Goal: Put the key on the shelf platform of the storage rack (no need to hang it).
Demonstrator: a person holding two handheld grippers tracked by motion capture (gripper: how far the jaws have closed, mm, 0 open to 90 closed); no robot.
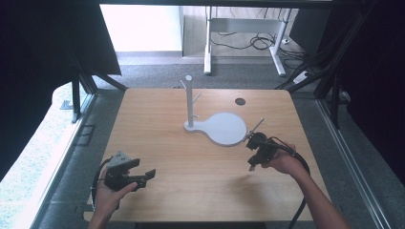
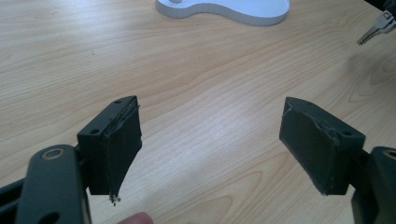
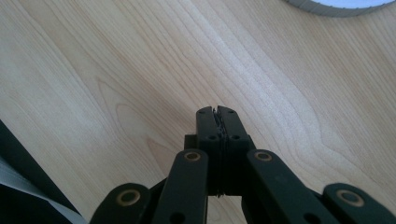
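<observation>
Jaws of your left gripper (image 2: 210,144) stood wide apart with nothing between them, low over the bare table (image 1: 157,119) at lower left of the high view. My reading: you parked it there to keep it out of the working side.

Stand (image 1: 189,102) sat upright near the frame centre, post vertical with short pegs, its round base plate (image 1: 224,129) spreading to the right.

Key (image 2: 373,31) showed at upper right of the left gripper view, just beside the dark body of the other tool. Its long axis ran diagonally, blade tip toward lower left, head toward upper right. Whether it was held or hung, I could not tell.

Your right gripper (image 3: 217,112) had its jaws pressed together, with nothing showing past the tips, close to the plate's rim. Probably you kept it near the stand for a peg approach.
</observation>
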